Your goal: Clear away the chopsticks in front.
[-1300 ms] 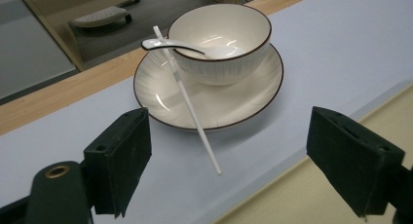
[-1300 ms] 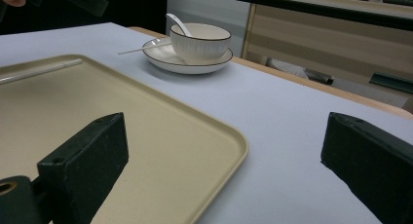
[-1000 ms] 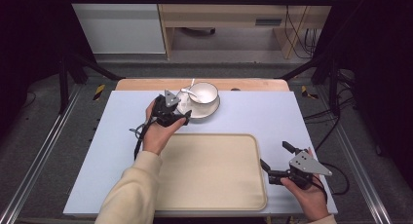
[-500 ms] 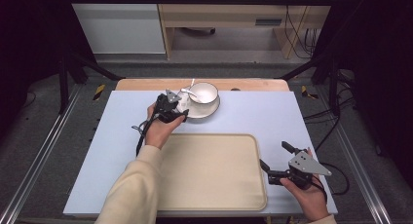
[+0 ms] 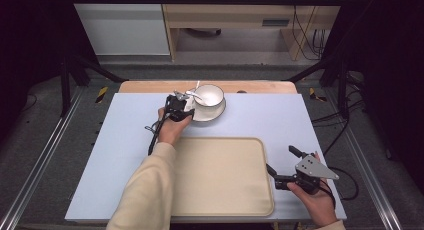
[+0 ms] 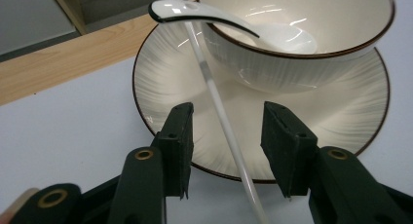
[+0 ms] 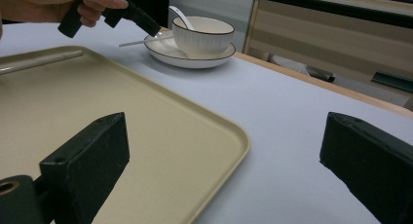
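Note:
A white bowl (image 5: 209,95) with a dark rim stands on a matching plate (image 5: 216,113) at the table's far middle. A white spoon (image 6: 204,12) rests in the bowl, handle over the rim. A thin white chopstick (image 6: 219,107) lies across the plate's edge. My left gripper (image 5: 185,103) is low at the plate's left side, and its jaws have just been closing. The chopstick lies between its pads (image 6: 178,131) with a gap on each side, so it is open. My right gripper (image 5: 280,159) rests open near the tray's right edge, holding nothing.
A large beige tray (image 5: 220,182) lies on the pale blue table cover (image 5: 115,155) in front of the person. A wooden strip (image 5: 150,86) runs along the table's far edge. The left gripper's cable (image 5: 152,137) trails beside the forearm.
The left gripper has sunk and edged toward the plate, and its jaws have narrowed around the chopstick. The right gripper has stayed where it was.

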The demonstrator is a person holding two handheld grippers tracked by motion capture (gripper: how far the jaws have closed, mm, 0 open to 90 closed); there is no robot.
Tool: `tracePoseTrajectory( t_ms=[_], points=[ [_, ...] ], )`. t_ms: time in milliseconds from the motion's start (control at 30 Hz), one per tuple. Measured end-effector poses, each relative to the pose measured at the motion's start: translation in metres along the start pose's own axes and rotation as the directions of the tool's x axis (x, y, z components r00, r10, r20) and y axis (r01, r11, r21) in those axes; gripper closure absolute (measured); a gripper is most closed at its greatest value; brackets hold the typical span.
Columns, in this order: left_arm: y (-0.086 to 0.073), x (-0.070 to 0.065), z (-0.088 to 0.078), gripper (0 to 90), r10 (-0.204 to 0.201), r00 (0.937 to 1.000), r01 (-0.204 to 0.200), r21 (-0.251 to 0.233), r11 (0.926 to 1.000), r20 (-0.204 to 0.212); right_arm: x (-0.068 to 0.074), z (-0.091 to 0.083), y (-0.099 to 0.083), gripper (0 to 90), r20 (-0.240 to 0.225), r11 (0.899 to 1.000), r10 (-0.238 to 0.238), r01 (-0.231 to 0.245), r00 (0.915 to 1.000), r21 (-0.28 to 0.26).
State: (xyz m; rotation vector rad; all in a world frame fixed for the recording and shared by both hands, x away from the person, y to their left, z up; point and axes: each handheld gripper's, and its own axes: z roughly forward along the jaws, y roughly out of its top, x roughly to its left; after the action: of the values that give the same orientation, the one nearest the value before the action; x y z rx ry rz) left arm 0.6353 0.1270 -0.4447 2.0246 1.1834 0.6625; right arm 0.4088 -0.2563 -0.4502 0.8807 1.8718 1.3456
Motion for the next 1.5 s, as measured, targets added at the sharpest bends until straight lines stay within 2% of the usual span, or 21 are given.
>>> tracePoseTrajectory(
  t_ms=[100, 200, 333, 467, 567, 667, 800, 933, 1000, 1133, 1233, 1333, 1500],
  points=[
    [-0.002, -0.001, 0.004, 57.7, -0.018, 0.9998, 0.018, 0.002, 0.9998, 0.008, 0.000, 0.000, 0.000, 4.0, -0.001, 1.000, 0.001, -0.001, 1.0000, 0.003],
    [-0.002, -0.003, 0.007, 60.3, -0.018, 0.9998, 0.018, 0.011, 0.9998, -0.009, 0.000, 0.000, 0.000, 4.1, -0.003, 1.000, 0.001, -0.001, 1.0000, 0.003],
    [-0.004, -0.005, 0.011, 66.5, -0.044, 0.9987, 0.045, 0.018, 0.9988, -0.025, 0.000, 0.000, 0.000, 4.3, -0.003, 1.000, 0.001, -0.001, 1.0000, 0.003],
    [-0.003, -0.008, 0.013, 71.8, -0.052, 0.9978, 0.053, 0.013, 0.9985, -0.042, 0.000, 0.000, 0.000, 4.4, -0.003, 1.000, 0.004, -0.004, 1.0000, 0.002],
    [-0.005, -0.007, 0.017, 75.7, -0.092, 0.9944, 0.093, 0.029, 0.9952, -0.052, 0.000, -0.001, 0.000, 4.7, -0.002, 1.000, 0.002, -0.002, 1.0000, 0.001],
    [-0.006, -0.007, 0.018, 78.3, -0.105, 0.9921, 0.108, 0.032, 0.9937, -0.068, -0.001, -0.002, 0.001, 5.3, 0.004, 1.000, 0.007, -0.007, 1.0000, -0.005],
    [-0.004, -0.007, 0.017, 84.4, -0.136, 0.9871, 0.137, 0.006, 0.9905, -0.085, -0.002, -0.002, 0.000, 5.3, 0.006, 1.000, 0.008, -0.008, 1.0000, -0.001],
    [-0.003, -0.004, 0.015, 85.0, -0.154, 0.9836, 0.155, -0.002, 0.9879, -0.094, -0.001, -0.001, 0.000, 5.3, 0.001, 1.000, 0.005, -0.005, 1.0000, 0.001],
    [-0.003, -0.002, 0.012, 85.1, -0.163, 0.9804, 0.164, -0.002, 0.9865, -0.110, 0.000, -0.001, 0.000, 5.3, 0.000, 1.000, 0.004, -0.004, 1.0000, 0.000],
    [0.001, 0.002, 0.002, 85.2, -0.186, 0.9762, 0.183, -0.038, 0.9824, -0.112, -0.001, -0.001, 0.000, 5.4, 0.001, 1.000, 0.004, -0.004, 1.0000, -0.001],
    [0.002, 0.004, -0.008, 85.2, -0.202, 0.9718, 0.200, -0.028, 0.9793, -0.121, 0.000, -0.001, 0.000, 5.3, -0.002, 1.000, 0.001, -0.001, 1.0000, -0.001],
    [-0.001, 0.006, -0.021, 85.2, -0.226, 0.9665, 0.222, -0.043, 0.9741, -0.122, 0.000, -0.001, 0.000, 5.3, -0.005, 1.000, -0.002, 0.002, 1.0000, 0.000],
    [-0.011, 0.009, -0.045, 85.1, -0.236, 0.9623, 0.231, -0.050, 0.9717, -0.136, 0.002, 0.000, 0.001, 5.3, -0.012, 1.000, -0.008, 0.008, 0.9999, 0.000]
  ],
)
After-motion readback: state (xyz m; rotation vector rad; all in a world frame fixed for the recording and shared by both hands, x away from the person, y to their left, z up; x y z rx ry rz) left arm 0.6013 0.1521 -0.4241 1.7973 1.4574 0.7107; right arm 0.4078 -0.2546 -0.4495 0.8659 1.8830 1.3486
